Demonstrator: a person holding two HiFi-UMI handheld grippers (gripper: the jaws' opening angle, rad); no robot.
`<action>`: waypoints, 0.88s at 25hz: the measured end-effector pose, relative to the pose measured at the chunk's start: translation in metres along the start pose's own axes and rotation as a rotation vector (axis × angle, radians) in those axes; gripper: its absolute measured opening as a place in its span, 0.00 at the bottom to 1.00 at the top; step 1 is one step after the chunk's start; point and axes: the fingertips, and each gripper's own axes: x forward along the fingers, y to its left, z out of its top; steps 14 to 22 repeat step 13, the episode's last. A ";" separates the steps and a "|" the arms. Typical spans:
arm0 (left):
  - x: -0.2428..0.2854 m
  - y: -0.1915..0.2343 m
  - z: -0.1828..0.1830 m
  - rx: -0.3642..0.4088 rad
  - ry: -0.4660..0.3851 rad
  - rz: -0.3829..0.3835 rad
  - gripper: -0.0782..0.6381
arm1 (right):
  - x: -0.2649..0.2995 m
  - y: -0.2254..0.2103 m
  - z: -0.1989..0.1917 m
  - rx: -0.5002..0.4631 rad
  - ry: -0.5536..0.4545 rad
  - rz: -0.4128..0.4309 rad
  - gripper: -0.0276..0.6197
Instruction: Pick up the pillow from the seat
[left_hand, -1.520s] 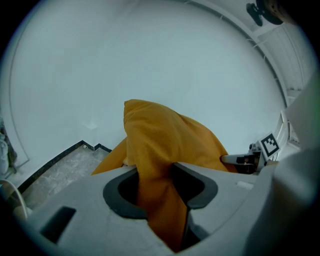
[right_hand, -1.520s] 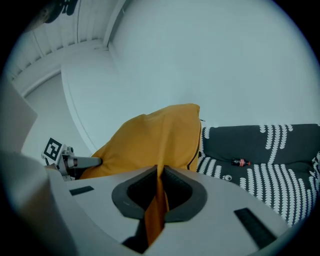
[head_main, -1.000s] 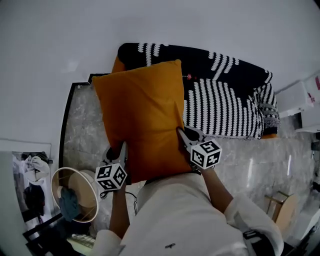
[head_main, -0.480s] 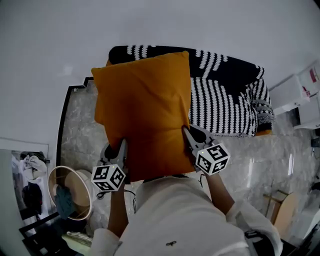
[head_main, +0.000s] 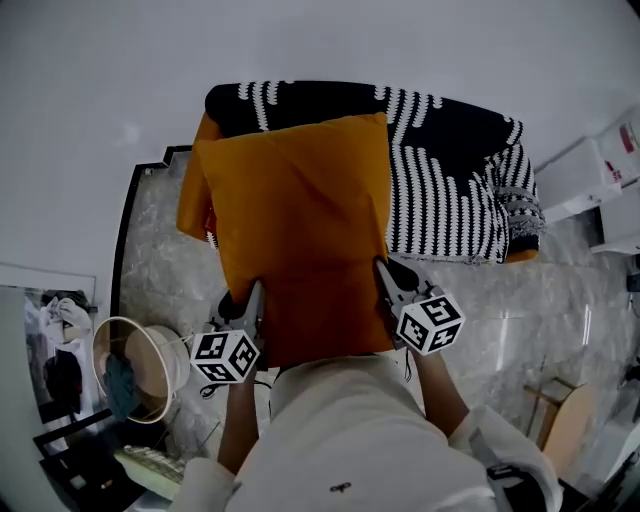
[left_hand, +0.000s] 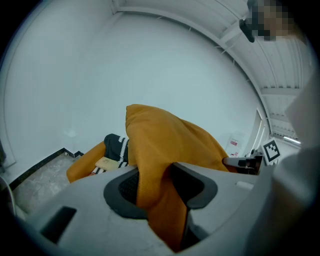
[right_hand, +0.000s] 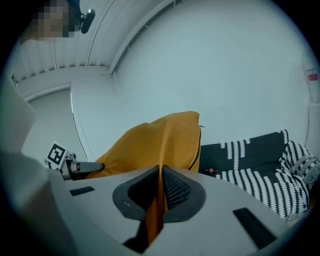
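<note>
Sits higher in the head view than a second ago, with both grippers following beneath: the orange pillow (head_main: 300, 230), now covering the left end of the seat (head_main: 450, 130) rather than just meeting its edge.

Behind it all, a plain pale wall (head_main: 300, 40) above and grey marbled floor (head_main: 520, 320) below. Against the wall, the long seat, draped in a black throw with white zigzag stripes (head_main: 450, 210). Peeking out at the pillow's left edge, a second orange cushion (head_main: 190, 200), lying on the seat's left end.

Hangs upright and clear of the seat, in front of the person's white shirt (head_main: 350, 440), and is gripped at both lower corners, so nothing of the pillow touches the throw.

On the floor left of the person, a round pale basket (head_main: 140, 365) with a blue-grey cloth (head_main: 120, 380) inside.

Left gripper (head_main: 250, 305): jaws a little apart, clamped on a thick, bunched fold of the pillow's lower left corner, with fabric filling the whole gap.

Right gripper (head_main: 385, 278): jaws almost together, pinching a thin flat edge of the pillow's lower right corner, seen as a narrow orange strip in the right gripper view.

Smallest of all, one marker cube on each gripper, left (head_main: 225, 357) and right (head_main: 430, 322), just below the pillow's bottom edge.
</note>
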 end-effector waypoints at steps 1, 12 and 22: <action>0.000 -0.006 -0.003 -0.001 0.003 0.000 0.34 | -0.005 -0.004 -0.002 0.001 0.001 -0.002 0.07; 0.002 -0.039 -0.022 0.019 0.030 0.002 0.34 | -0.034 -0.028 -0.018 0.038 0.003 -0.005 0.07; 0.002 -0.041 -0.023 0.022 0.033 0.002 0.34 | -0.036 -0.030 -0.020 0.043 0.003 -0.005 0.07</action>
